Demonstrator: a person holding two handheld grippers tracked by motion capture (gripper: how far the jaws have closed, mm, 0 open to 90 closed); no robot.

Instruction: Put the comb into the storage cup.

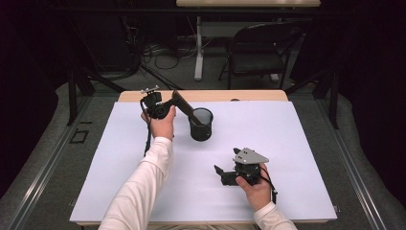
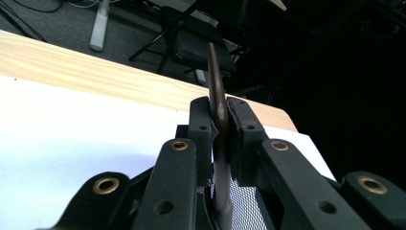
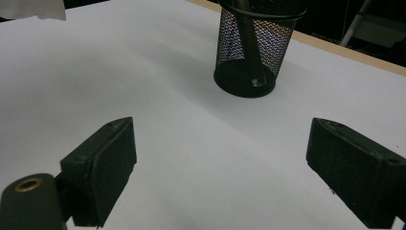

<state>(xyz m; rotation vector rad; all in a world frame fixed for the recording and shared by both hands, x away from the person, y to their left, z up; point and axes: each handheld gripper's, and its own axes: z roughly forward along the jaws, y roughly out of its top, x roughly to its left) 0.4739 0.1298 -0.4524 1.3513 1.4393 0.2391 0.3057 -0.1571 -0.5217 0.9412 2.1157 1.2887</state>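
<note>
now my left tongs (image 1: 187, 109) clench the spoon (image 2: 216, 91), slanting down into the cup (image 1: 201, 124); right tongs (image 1: 218, 173) released, farther.

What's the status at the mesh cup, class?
Left claw shut on dark utensil, its end in mesh cup. Right claw open, clear of cup. Nothing in the way.

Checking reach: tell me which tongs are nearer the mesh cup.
Left. The left tongs hold a dark utensil whose end stands in the mesh cup; the right tongs rest open, apart, nearer the person.
</note>
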